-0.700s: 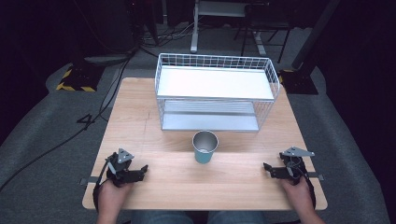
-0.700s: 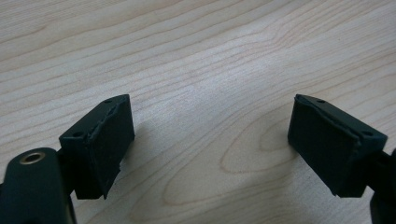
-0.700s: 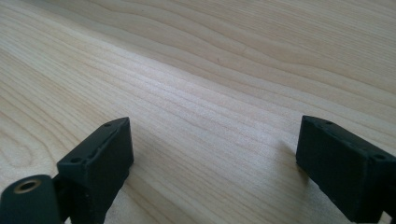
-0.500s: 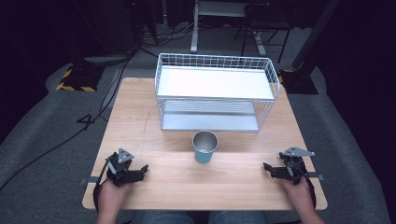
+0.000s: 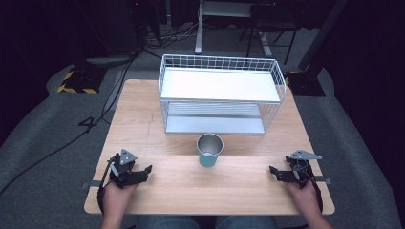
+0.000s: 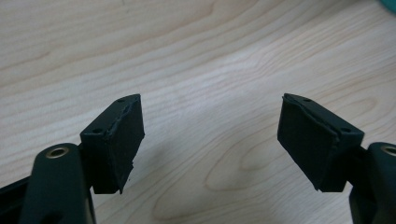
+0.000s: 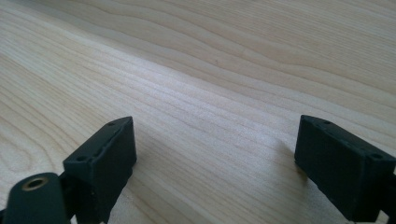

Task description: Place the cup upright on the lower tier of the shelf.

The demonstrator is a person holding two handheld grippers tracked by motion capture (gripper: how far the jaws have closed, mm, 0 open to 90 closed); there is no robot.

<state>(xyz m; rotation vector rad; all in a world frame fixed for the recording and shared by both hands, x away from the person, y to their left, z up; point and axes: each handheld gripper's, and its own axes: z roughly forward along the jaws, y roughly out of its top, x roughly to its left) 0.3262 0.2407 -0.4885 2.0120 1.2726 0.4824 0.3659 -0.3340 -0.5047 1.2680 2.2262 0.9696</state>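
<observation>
A teal cup (image 5: 209, 150) with a metallic inside stands upright near the middle of the wooden table (image 5: 143, 119), just in front of a white wire two-shelf rack (image 5: 220, 93). My left gripper (image 5: 143, 171) rests on the table at the front left, held by a hand, its jaws wide apart and pointing right. In the left gripper view the left gripper (image 6: 210, 135) is open over bare wood. My right gripper (image 5: 274, 172) lies at the front right, pointing left toward the cup. In the right gripper view the right gripper (image 7: 215, 154) is open with only wood grain between the jaws.
The rack takes up the back half of the table; both its shelves are bare. Dark floor with cables (image 5: 95, 124) and a yellow-black striped block (image 5: 76, 81) lies to the left. Stand legs (image 5: 200, 33) rise behind the table.
</observation>
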